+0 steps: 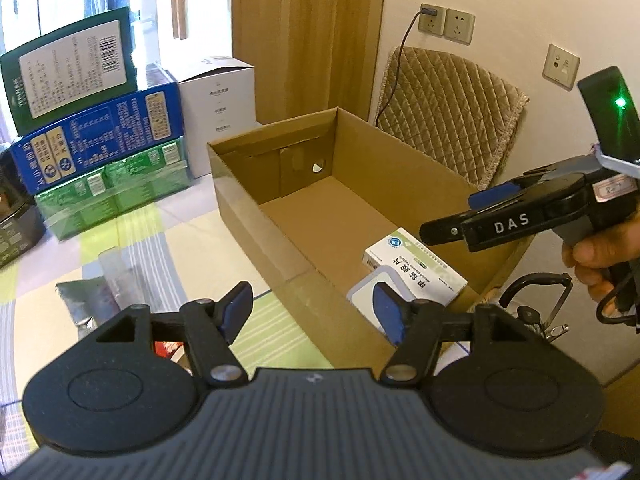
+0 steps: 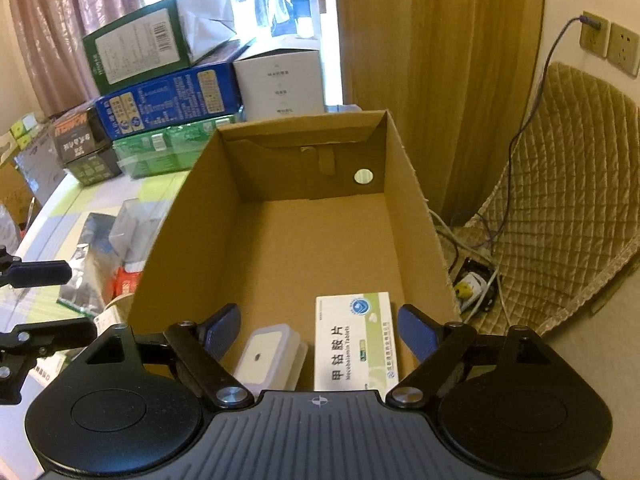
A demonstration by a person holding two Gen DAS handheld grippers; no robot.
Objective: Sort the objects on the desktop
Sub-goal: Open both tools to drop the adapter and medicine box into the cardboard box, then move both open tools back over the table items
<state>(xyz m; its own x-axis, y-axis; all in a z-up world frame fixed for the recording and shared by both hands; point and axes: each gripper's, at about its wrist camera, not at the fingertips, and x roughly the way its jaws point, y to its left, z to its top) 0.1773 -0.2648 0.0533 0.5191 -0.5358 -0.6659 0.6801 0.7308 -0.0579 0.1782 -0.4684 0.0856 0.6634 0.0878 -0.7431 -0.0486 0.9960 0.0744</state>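
An open cardboard box (image 1: 240,216) (image 2: 184,216) stands on the table. Inside it, at the near end, lie a white medicine carton (image 1: 416,270) (image 2: 354,340) and a small white plastic case (image 1: 360,292) (image 2: 268,356), side by side. My right gripper (image 2: 320,322) hangs open just above these two, nothing between its fingers; in the left wrist view it (image 1: 448,218) reaches over the box's right wall, held by a hand (image 1: 600,248). My left gripper (image 1: 312,312) is open and empty above the box's near left corner, and shows at the left edge of the right wrist view (image 2: 80,299).
Left of the box lie a silver foil pouch (image 1: 80,300), a clear plastic case (image 2: 132,224) and a red packet (image 2: 126,282). Stacked green, blue and white cartons (image 1: 100,136) stand at the back. A quilted chair (image 1: 448,120) and wall sockets with a cable are to the right.
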